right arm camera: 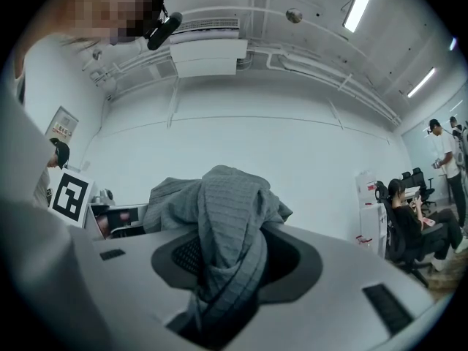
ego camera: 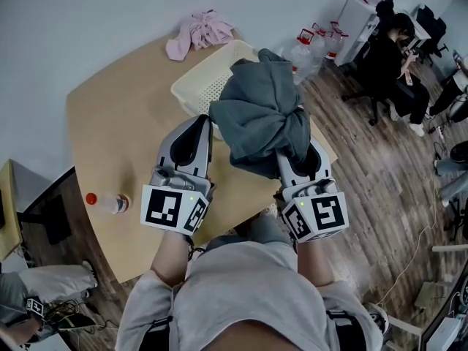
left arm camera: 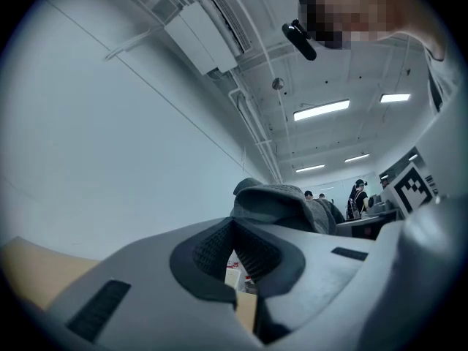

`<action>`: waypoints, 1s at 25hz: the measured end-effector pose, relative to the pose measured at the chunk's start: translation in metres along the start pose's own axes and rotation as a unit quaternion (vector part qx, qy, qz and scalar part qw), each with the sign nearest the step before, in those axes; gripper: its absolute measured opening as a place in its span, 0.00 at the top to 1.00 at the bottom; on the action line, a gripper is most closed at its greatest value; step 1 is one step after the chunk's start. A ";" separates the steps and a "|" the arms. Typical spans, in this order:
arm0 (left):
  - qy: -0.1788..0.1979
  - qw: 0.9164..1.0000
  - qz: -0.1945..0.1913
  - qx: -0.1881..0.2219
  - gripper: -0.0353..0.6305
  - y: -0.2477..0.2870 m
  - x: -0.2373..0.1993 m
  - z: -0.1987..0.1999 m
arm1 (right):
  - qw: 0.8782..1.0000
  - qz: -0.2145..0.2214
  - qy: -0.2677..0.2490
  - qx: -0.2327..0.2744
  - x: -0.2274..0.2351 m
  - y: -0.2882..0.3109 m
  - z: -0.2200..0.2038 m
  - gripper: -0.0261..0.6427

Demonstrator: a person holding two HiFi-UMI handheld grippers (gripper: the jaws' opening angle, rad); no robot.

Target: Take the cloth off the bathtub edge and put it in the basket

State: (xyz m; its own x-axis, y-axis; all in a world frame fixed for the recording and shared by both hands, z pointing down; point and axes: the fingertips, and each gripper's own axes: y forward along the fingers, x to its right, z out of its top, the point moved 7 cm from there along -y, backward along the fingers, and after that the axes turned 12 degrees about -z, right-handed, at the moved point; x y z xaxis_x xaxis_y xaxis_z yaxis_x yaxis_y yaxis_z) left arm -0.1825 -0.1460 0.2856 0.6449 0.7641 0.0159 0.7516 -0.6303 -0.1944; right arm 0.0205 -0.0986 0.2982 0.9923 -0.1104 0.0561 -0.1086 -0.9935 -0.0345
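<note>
A bunched grey cloth hangs from my right gripper, which is shut on its lower end and points up and away from me. The cloth is held over the near right corner of the cream perforated basket on the wooden table. In the right gripper view the ribbed cloth fills the gap between the dark pads. My left gripper stands beside it on the left, shut with nothing in it; its pads meet at the tips, and the grey cloth shows beyond them.
A pink cloth lies at the table's far edge behind the basket. A bottle with a red cap lies on the table's near left. Water jugs stand on the wood floor at the right, where a person sits on a chair.
</note>
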 end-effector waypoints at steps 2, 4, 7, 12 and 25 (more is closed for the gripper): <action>-0.003 1.000 0.001 0.000 0.95 0.000 -0.003 -0.001 | 1.000 -0.001 -0.004 -0.001 0.001 0.004 0.001 0.70; -0.002 1.000 0.003 -0.002 0.95 0.000 -0.005 -0.003 | 1.000 0.001 -0.006 0.000 0.001 0.007 0.001 0.70; 0.001 1.000 0.013 -0.003 0.95 0.000 -0.009 -0.003 | 1.000 0.007 -0.008 0.002 0.001 0.013 0.002 0.70; 0.005 0.999 0.038 -0.009 0.95 0.008 -0.019 -0.003 | 1.000 0.029 -0.009 -0.002 0.003 0.035 0.005 0.70; 0.025 0.992 0.121 -0.027 0.95 0.046 -0.040 -0.014 | 0.993 0.114 -0.024 0.001 0.036 0.124 0.013 0.70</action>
State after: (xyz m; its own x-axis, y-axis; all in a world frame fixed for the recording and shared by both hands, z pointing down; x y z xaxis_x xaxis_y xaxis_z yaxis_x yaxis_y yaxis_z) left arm -0.1717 -0.2075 0.2895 0.8121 0.5830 0.0250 0.5800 -0.8016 -0.1449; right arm 0.0439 -0.2254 0.2830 0.9435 -0.3313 -0.0005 -0.3310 -0.9427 -0.0428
